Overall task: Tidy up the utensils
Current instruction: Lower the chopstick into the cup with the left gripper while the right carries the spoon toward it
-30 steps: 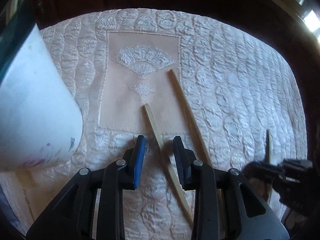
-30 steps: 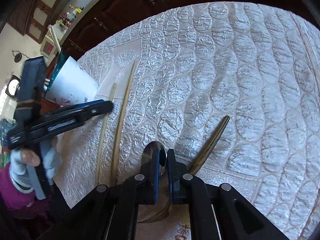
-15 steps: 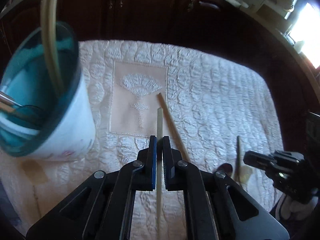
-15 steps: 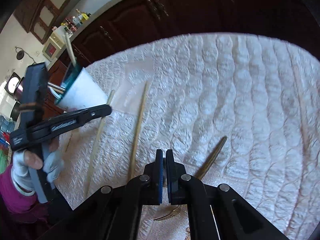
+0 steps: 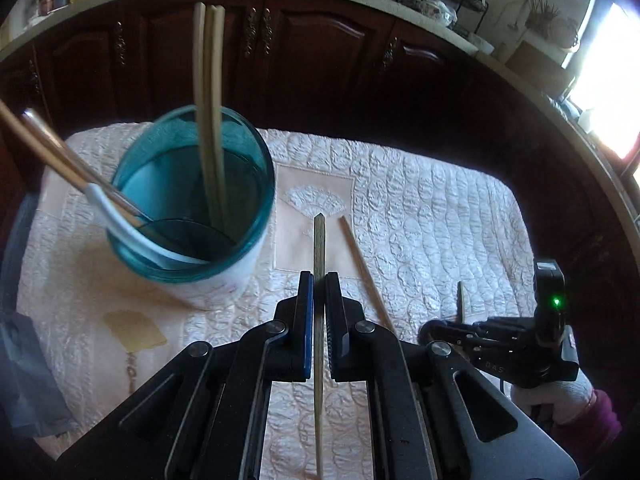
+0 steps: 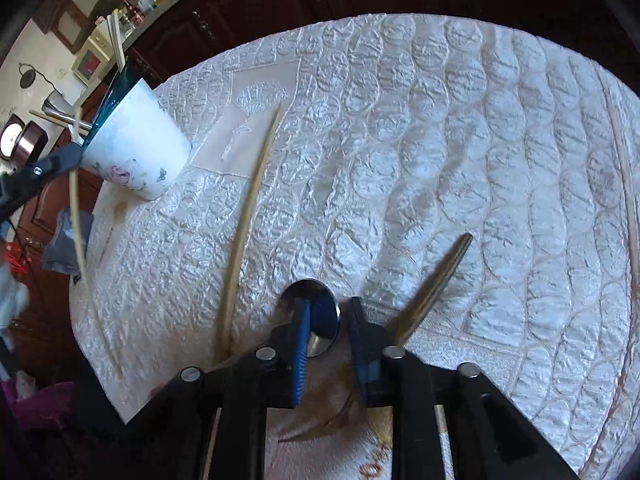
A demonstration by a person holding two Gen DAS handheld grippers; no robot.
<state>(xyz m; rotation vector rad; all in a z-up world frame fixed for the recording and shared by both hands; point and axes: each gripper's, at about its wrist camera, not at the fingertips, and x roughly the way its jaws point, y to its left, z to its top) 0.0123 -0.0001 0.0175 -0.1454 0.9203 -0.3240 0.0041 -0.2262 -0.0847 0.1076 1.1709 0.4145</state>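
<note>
Left gripper (image 5: 319, 312) now higher, beside cup (image 5: 224, 280), jaws squeezed on thin pale chopstick (image 5: 319, 248). White bumpy cloth (image 6: 420, 140) on table, dark cupboards (image 5: 320, 52) behind cup. Right gripper (image 6: 326, 320) jaws opening a bit, around shiny spoon (image 6: 320, 312), far from cup.

The right claw (image 6: 326, 334) is opening over a spoon bowl (image 6: 320, 304) on the quilted cloth (image 6: 440, 160).

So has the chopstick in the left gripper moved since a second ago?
Yes. The chopstick, clamped in the left gripper, has lifted off the tablecloth toward the cup.
</note>
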